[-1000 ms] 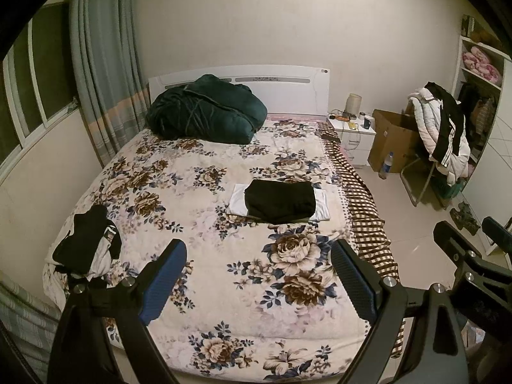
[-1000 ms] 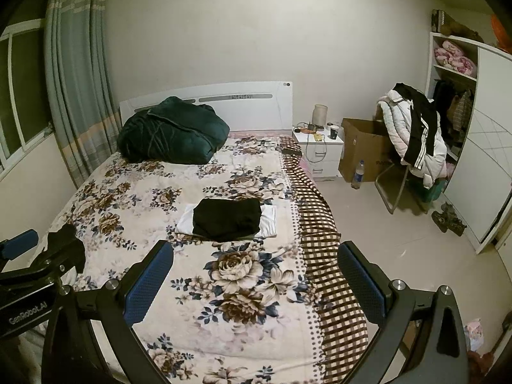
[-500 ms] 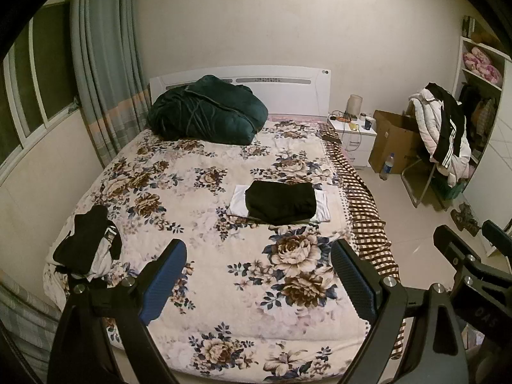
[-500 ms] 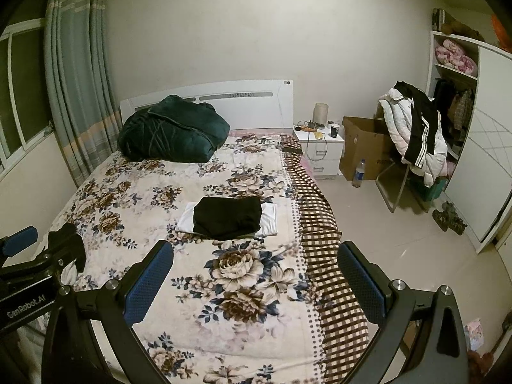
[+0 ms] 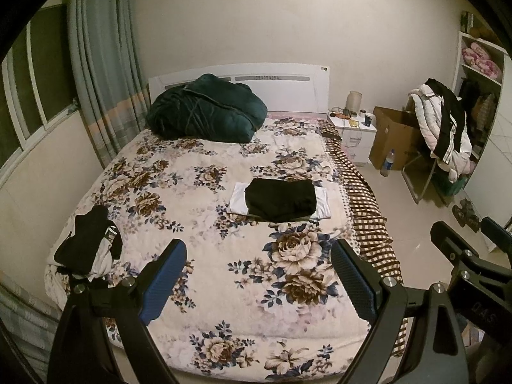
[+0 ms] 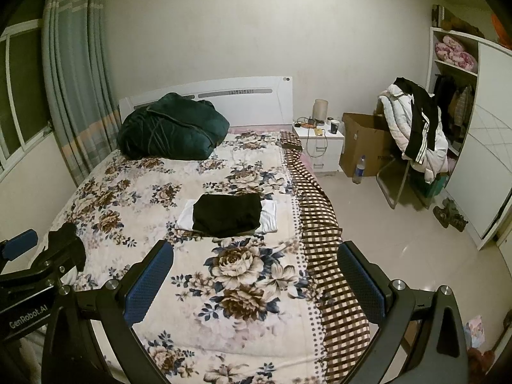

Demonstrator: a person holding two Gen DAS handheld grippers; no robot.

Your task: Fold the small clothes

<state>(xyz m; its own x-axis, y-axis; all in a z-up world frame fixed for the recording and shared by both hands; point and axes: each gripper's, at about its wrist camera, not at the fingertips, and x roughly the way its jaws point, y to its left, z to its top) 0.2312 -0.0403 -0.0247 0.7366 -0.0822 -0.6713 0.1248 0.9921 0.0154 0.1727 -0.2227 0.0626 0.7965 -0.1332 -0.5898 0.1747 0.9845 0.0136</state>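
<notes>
The left tongs [image 5: 257,267] hang spread wide above the foot of the floral-quilted bed [image 5: 204,211], gripping nothing. A folded black garment [image 5: 281,199] lies on a folded white one [image 5: 238,201] mid-bed. A crumpled black-and-white clothes heap [image 5: 88,244] sits at the bed's left edge.

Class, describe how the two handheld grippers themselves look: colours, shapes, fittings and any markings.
Both the left gripper and the right gripper have black angular frames that fork into two fingers lined with blue textured pads, fastened by silver bolts. The left gripper's side carries white "GenRobot.AI" lettering. No cables, hands or sleeves show.
</notes>
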